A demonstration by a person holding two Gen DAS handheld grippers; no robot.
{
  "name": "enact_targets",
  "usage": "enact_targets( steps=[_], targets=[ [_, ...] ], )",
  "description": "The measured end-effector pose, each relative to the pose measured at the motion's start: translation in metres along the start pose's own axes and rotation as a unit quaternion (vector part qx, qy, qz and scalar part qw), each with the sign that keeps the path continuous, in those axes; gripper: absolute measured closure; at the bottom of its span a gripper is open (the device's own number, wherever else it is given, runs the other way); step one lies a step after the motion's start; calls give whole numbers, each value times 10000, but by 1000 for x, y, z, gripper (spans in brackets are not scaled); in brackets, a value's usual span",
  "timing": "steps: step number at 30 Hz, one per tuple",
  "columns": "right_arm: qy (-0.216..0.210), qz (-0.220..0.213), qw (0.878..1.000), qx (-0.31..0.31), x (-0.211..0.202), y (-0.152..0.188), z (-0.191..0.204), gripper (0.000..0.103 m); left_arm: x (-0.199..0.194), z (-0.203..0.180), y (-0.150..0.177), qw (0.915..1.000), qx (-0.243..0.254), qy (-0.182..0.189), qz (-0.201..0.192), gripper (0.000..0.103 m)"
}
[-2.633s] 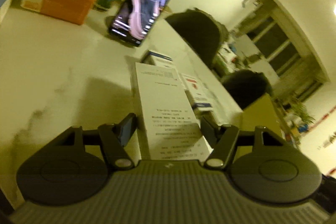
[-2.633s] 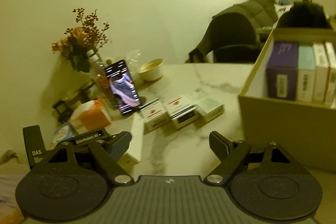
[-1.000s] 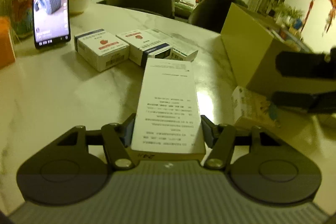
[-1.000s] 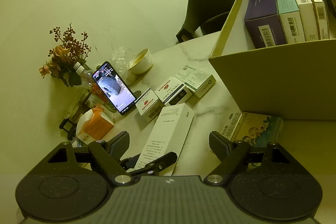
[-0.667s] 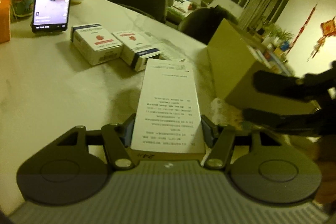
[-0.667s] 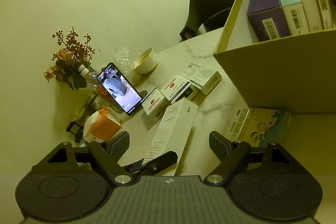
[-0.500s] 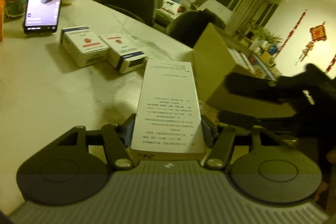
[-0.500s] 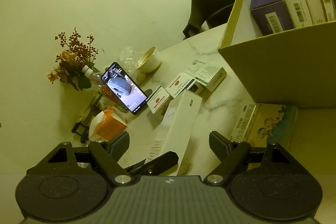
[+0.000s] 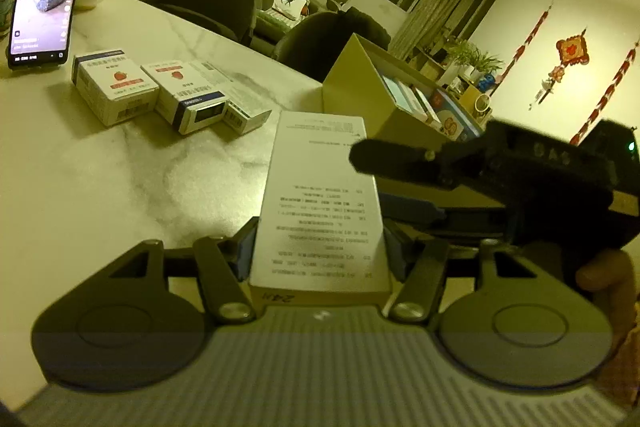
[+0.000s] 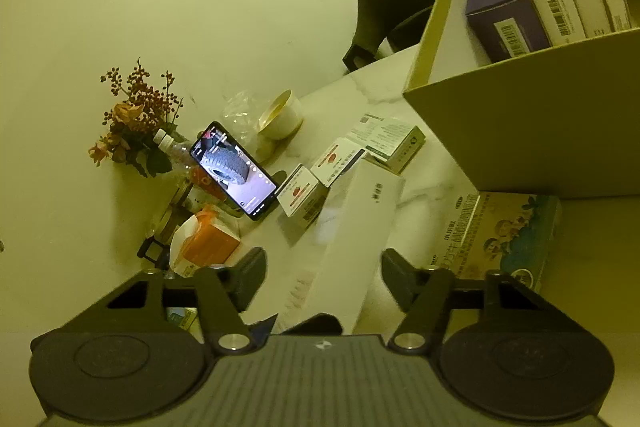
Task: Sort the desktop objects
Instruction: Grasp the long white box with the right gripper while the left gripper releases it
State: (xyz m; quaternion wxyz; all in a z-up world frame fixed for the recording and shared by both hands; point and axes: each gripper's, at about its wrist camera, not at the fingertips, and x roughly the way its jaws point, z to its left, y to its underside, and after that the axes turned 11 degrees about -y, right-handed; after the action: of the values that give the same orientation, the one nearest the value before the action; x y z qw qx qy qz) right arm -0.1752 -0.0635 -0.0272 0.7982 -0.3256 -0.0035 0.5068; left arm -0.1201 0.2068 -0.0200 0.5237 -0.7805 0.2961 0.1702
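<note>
Handing over looks like the step in hand, and that is where the risk lies. The left tool clamps the near end of the long white box, which juts out above the marble-patterned surface, between the row of small medicine cartons and the open cardboard box near the far edge. The right tool has just been closing its jaws with the white box between them. A gap shows beside one pad, so I judge it is not gripping yet.

If the left tool lets go before the right one bites, the box would probably drop flat onto the surface. It might also land on the flat green illustrated carton lying against the cardboard box's wall. An off-centre pinch could let the long box swing downward.

The white box is thin, smooth, printed cardboard with sharp edges, likely light and slippery between the pads. The surface is glossy and hard. The cardboard box is matte and stiff, with packets standing on edge inside.
</note>
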Motion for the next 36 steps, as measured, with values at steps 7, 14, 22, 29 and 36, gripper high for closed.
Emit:
enact_targets(
  steps=[7,14,22,29,36],
  targets=[
    [-159,-5,9996,244,-1,0,-8,51,-5,-3,-3,9996,-35,253,-93,43],
    [-189,5,9996,200,-1,0,-6,62,-3,-4,-5,9993,-35,377,-54,42],
    [-162,-91,9998,76,-5,0,-2,71,-7,-9,-5,9987,203,463,-50,25],
    [-58,-221,9997,-68,-11,-6,2,71,-9,-10,-8,9983,275,513,-65,9],
    [-10,-347,9991,-259,-19,-17,8,71,-9,-8,-8,9985,258,489,-62,0]
  ],
)
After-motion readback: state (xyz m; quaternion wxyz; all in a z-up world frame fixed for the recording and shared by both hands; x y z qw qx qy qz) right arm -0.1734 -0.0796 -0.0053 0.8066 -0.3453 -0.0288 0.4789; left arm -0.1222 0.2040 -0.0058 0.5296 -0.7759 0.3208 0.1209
